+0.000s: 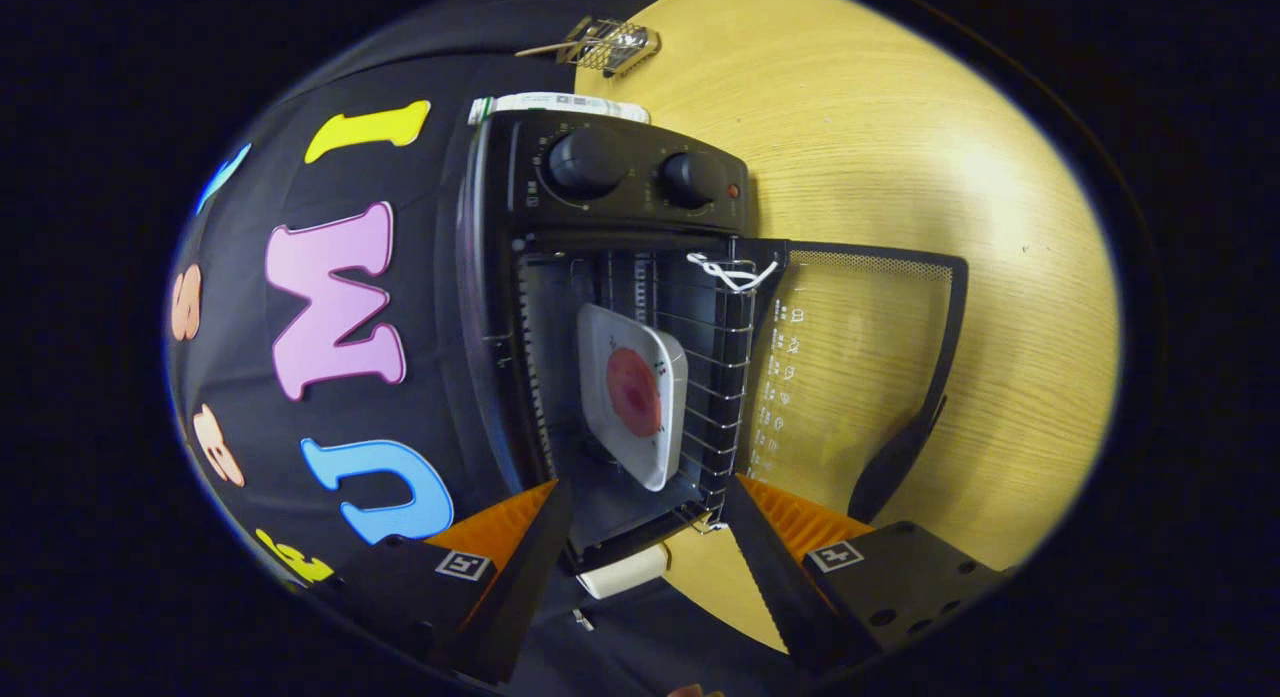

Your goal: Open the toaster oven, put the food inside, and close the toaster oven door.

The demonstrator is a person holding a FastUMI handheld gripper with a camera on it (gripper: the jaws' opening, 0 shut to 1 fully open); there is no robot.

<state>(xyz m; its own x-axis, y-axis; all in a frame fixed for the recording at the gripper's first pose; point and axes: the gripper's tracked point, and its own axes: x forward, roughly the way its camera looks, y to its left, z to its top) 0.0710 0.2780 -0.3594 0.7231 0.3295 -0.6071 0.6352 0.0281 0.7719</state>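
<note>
A black toaster oven (600, 307) stands on a pale wooden worktop (900, 157) with its glass door (860, 367) swung fully open and lying out over the wood. Inside, a white square plate (632, 392) carrying a round reddish piece of food (634, 390) rests on the wire rack (715, 377). The tongs (640, 537) are spread wide and grip nothing, their two fingers framing the oven's mouth, with the plate just ahead of them. Two round knobs (640, 170) sit on the oven's control panel, and a small wire-mesh object (610, 45) lies on the worktop beyond the oven.
</note>
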